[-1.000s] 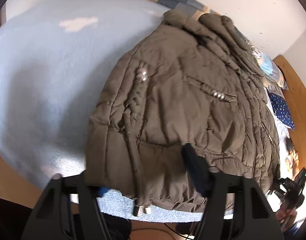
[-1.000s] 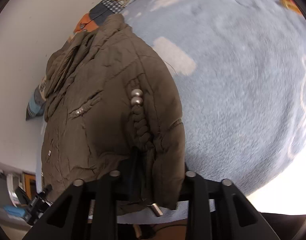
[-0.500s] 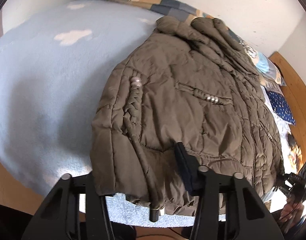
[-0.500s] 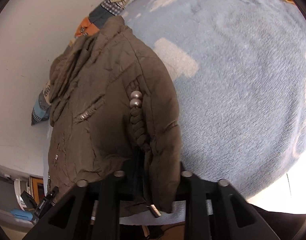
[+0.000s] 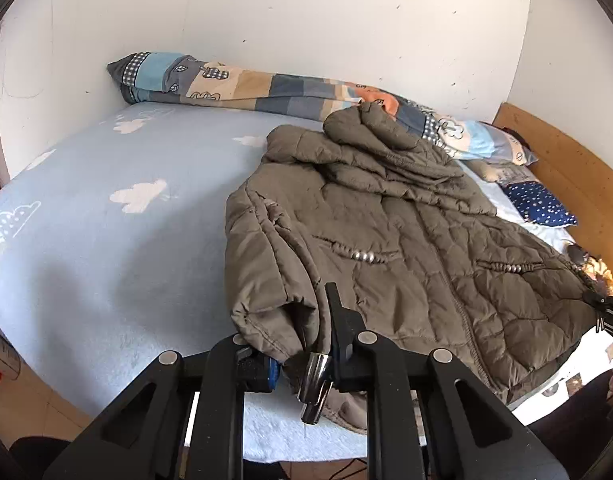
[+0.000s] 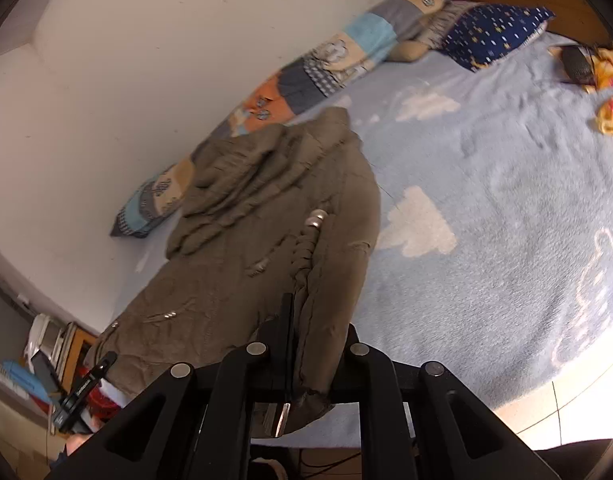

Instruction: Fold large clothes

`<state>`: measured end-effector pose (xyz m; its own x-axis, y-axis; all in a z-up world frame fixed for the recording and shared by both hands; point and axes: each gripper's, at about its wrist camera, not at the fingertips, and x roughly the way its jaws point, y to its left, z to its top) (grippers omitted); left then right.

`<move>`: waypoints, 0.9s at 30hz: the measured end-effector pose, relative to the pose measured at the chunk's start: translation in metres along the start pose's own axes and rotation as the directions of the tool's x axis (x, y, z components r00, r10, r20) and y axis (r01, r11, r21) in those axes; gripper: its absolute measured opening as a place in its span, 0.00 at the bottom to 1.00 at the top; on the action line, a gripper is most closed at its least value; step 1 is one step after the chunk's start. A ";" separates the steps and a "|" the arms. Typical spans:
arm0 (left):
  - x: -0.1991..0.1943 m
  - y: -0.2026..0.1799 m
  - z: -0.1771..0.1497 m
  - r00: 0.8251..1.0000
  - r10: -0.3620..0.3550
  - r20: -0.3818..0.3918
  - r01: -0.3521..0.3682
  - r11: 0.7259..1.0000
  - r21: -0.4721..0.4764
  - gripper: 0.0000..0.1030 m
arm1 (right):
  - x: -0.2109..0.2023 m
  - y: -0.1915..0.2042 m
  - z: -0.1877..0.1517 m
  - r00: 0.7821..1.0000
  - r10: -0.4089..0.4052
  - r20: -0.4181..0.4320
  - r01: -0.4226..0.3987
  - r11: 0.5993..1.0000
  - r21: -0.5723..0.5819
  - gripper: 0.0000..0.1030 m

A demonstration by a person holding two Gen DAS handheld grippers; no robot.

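Note:
An olive-brown quilted jacket (image 5: 386, 240) lies front up on the light blue bed, hood toward the wall; it also shows in the right wrist view (image 6: 266, 232). My left gripper (image 5: 302, 336) is shut on the jacket's left bottom hem corner, with a metal cord end (image 5: 312, 384) hanging by the fingers. My right gripper (image 6: 306, 340) is shut on the jacket's right bottom hem corner. Both corners sit near the bed's front edge. Each gripper shows small in the other's view, the right one (image 5: 606, 312) and the left one (image 6: 82, 392).
A patchwork blanket roll (image 5: 246, 88) lies along the white wall. A navy dotted pillow (image 5: 538, 204) and wooden headboard (image 5: 566, 160) are at the right end. Yellow and red cloth (image 6: 610, 112) and a dark object (image 6: 574, 60) lie near the pillow. The cloud-print bedsheet (image 5: 106, 240) spreads left.
Both grippers have dropped lower and pulled back with the hem. The jacket now lies flatter and more stretched out on the bed.

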<state>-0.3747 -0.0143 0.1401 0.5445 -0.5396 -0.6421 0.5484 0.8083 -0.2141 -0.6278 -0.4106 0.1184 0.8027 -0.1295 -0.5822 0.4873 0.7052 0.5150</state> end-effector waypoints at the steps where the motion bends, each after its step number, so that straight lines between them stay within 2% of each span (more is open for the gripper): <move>1: -0.004 0.000 0.001 1.000 -0.008 0.004 0.008 1.000 -0.004 0.17 | -0.004 0.003 -0.001 1.000 0.000 0.002 0.000 1.000 -0.013 0.11; 8: -0.036 -0.002 0.011 0.998 -0.048 0.046 0.049 0.999 -0.007 0.17 | -0.038 0.019 -0.003 0.999 0.038 0.034 -0.037 0.999 -0.016 0.11; 14: -0.062 -0.001 0.023 0.993 -0.072 0.089 0.073 0.997 -0.008 0.17 | -0.060 0.031 0.008 0.995 0.069 0.077 -0.068 0.998 -0.011 0.11; 20: -0.069 0.000 0.047 0.989 -0.092 0.114 0.097 0.995 -0.038 0.17 | -0.066 0.039 0.029 0.990 0.092 0.103 -0.091 0.996 -0.013 0.11; 23: -0.070 -0.007 0.059 0.988 -0.074 0.139 0.074 0.997 0.002 0.17 | -0.067 0.042 0.038 0.987 0.109 0.117 -0.109 0.994 -0.013 0.11; 27: -0.067 -0.013 0.076 0.985 -0.071 0.158 0.071 0.997 0.012 0.17 | -0.065 0.044 0.051 0.985 0.121 0.120 -0.120 0.993 -0.018 0.11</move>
<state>-0.3699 -0.0060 0.2423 0.5973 -0.6264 -0.5009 0.5929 0.7654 -0.2502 -0.6412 -0.4071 0.2112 0.8912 -0.1260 -0.4357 0.3815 0.7278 0.5699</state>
